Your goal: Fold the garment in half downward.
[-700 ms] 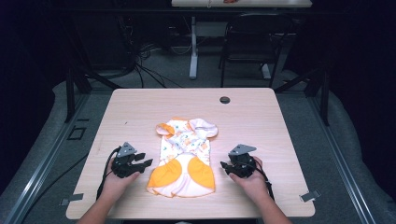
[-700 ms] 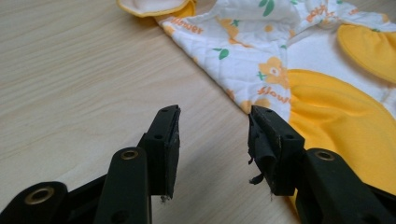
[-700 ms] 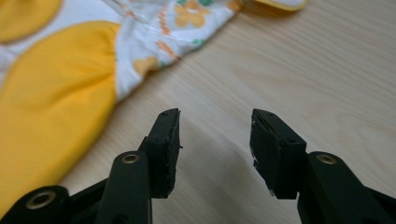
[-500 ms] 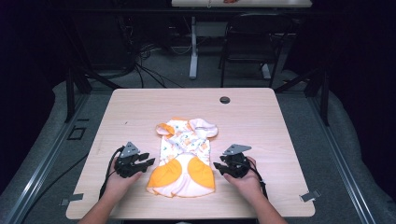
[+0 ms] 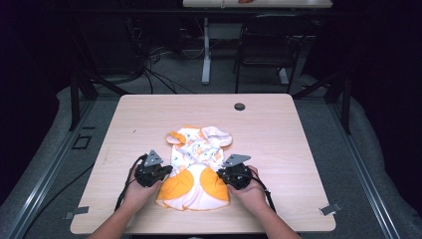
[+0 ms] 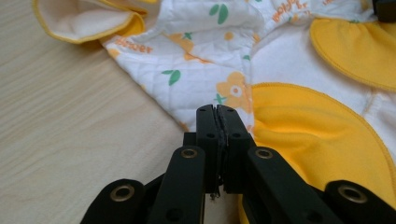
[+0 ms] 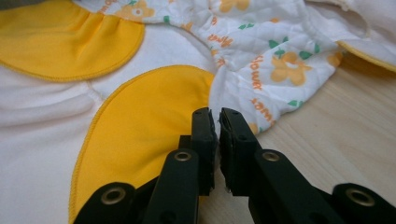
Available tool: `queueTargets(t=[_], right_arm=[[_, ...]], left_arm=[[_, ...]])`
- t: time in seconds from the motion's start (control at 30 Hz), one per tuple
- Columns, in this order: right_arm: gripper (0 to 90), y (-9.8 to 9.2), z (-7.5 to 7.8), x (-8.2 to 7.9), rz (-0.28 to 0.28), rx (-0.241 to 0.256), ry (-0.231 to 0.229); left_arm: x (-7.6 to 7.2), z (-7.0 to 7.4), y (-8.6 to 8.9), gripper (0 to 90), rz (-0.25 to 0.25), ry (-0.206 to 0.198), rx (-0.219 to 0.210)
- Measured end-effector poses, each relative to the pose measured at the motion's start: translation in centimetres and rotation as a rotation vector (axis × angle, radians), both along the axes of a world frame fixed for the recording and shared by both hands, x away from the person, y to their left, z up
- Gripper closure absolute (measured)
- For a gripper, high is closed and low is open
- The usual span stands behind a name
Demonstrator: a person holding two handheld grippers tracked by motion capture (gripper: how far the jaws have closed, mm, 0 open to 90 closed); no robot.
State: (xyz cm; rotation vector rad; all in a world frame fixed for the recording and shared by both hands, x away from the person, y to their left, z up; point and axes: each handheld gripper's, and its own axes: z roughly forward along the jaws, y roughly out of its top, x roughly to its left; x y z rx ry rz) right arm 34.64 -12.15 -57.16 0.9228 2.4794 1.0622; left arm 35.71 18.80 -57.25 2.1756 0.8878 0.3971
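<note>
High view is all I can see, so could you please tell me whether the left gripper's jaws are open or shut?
Observer: The left gripper has its jaws pressed together, with the tips at the edge of the garment. I cannot tell whether any cloth is caught between them.
Operator: Thank you. And the right one?
Observer: The right gripper shows a narrow gap between its jaws with nothing in it, and the tips are beside an orange patch.
Operator: Is the cloth plain?
Observer: No, the white part is quilted and printed with orange flowers and green leaves.
</note>
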Motion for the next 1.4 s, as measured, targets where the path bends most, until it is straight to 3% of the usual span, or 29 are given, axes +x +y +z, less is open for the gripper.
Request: queueTargets(t=[0.33,0.57,1.4], right_arm=[[84.3,0.2,-0.5,0.0,0.039,-0.038,0.002],[84.2,0.1,-0.2,-0.6,0.052,-0.075,0.007],[84.0,-1.1,0.5,-3.1,0.159,-0.119,0.097]], left_arm=[[-0.1,-0.6,-0.2,89.5,-0.018,0.033,0.019],[-0.8,-0.7,-0.4,89.5,-0.044,0.044,0.005],[-3.4,-0.4,-1.3,89.3,-0.122,0.089,0.015]])
